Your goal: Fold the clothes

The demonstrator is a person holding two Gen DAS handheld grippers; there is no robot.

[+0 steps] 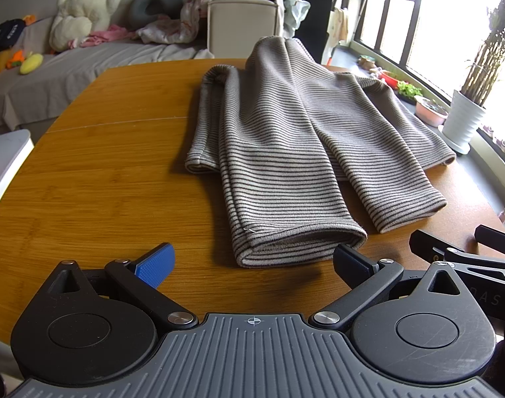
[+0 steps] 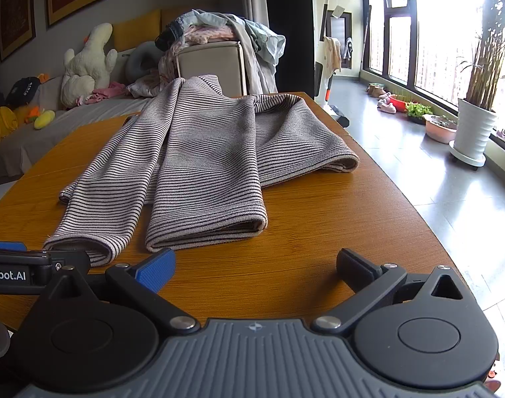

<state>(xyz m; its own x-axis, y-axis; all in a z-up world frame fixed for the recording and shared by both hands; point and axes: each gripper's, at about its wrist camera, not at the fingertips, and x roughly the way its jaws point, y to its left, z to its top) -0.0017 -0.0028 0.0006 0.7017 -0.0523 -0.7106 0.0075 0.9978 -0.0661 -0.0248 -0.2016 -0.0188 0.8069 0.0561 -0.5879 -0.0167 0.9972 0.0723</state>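
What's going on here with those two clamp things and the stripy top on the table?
A person is folding clothes using a hand-held gripper in each hand. A striped sweater lies on the wooden table with both sleeves laid down its front toward the cameras. The left hand-held gripper and the right hand-held gripper are both open, empty, and sit just short of the near sleeve cuffs, touching nothing.

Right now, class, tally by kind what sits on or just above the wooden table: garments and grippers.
Striped garments: 1, the striped top lying on the table
Grippers: 2, left gripper and right gripper, both with fingers apart
Total: 3
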